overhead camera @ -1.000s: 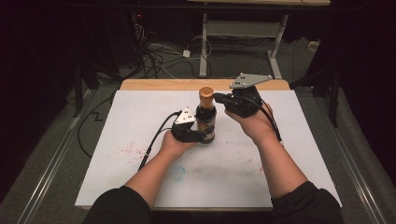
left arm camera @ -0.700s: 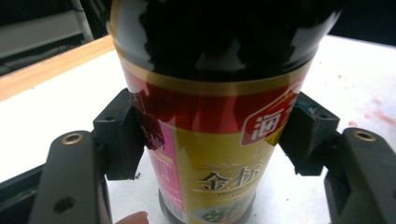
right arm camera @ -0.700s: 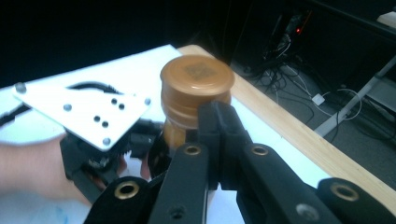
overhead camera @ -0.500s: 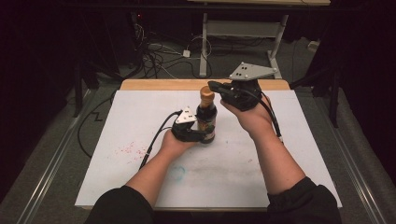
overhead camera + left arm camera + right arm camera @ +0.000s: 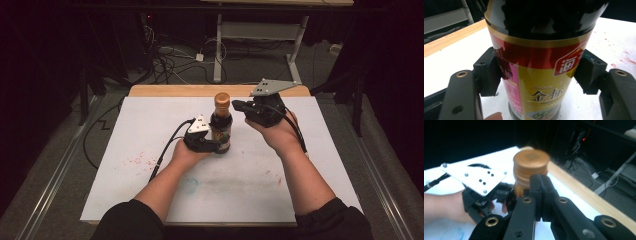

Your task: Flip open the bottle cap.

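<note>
- I see a dark sauce bottle [image 5: 221, 131] standing upright on the white table top [image 5: 125, 125], a little behind the middle and nearer the far edge than the near one.
- My left gripper [image 5: 202, 141] sits low at the bottle's left side, resting close to the surface, and its jaws are clamped on the lower body of the bottle.
- In the left gripper view the two black pads [image 5: 487, 72] press against the yellow and red label [image 5: 541, 82] from either side, with the bottle's base just above the bottom of that view.
- The bottle's brown cap [image 5: 222, 99] is on the neck, well above the left gripper.
- My right gripper [image 5: 239, 105] hangs in the air just right of the cap, at about neck height, pointing toward the bottle; its jaws are together with nothing between them.
- In the right gripper view the closed jaws end just in front of the cap [image 5: 531, 161], which is blurred; I cannot tell whether they touch it.
- The same view shows the left hand [image 5: 446, 206] and the grey plate [image 5: 475, 178] of the left gripper beyond the bottle.
- Faint red specks [image 5: 141, 160] mark the surface toward the left edge, and a pale blue smudge [image 5: 188, 184] lies nearer the front edge, both well apart from the bottle.
- A wooden strip [image 5: 170, 90] runs along the far edge of the surface.
</note>
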`<state>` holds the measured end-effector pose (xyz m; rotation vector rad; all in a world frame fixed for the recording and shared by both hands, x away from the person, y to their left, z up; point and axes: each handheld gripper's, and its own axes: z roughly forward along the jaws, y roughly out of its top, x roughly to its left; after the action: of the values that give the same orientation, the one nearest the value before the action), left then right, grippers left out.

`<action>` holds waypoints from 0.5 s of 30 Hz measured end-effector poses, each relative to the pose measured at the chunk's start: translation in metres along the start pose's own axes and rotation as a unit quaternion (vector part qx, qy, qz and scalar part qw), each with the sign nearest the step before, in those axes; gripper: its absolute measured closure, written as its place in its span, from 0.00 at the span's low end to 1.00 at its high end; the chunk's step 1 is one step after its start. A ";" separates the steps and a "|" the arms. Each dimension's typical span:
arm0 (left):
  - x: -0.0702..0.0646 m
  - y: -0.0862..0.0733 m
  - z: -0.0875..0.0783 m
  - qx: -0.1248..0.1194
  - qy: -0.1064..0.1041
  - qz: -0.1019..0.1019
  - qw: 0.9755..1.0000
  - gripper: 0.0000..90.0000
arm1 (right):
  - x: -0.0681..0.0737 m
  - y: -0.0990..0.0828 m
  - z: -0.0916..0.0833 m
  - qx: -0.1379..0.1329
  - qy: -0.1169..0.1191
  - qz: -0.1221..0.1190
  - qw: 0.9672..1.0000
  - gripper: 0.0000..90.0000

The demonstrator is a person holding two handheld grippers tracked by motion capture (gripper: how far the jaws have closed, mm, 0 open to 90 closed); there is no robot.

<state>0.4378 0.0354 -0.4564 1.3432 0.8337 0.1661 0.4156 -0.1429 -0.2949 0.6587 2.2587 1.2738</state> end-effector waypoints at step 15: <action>-0.001 0.000 0.000 -0.002 0.002 0.000 1.000 0.33 | 0.002 0.010 0.008 0.049 0.010 -0.017 0.999 1.00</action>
<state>0.4372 0.0349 -0.4564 1.3385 0.8366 0.1696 0.4207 -0.1318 -0.2902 0.6429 2.3513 1.1641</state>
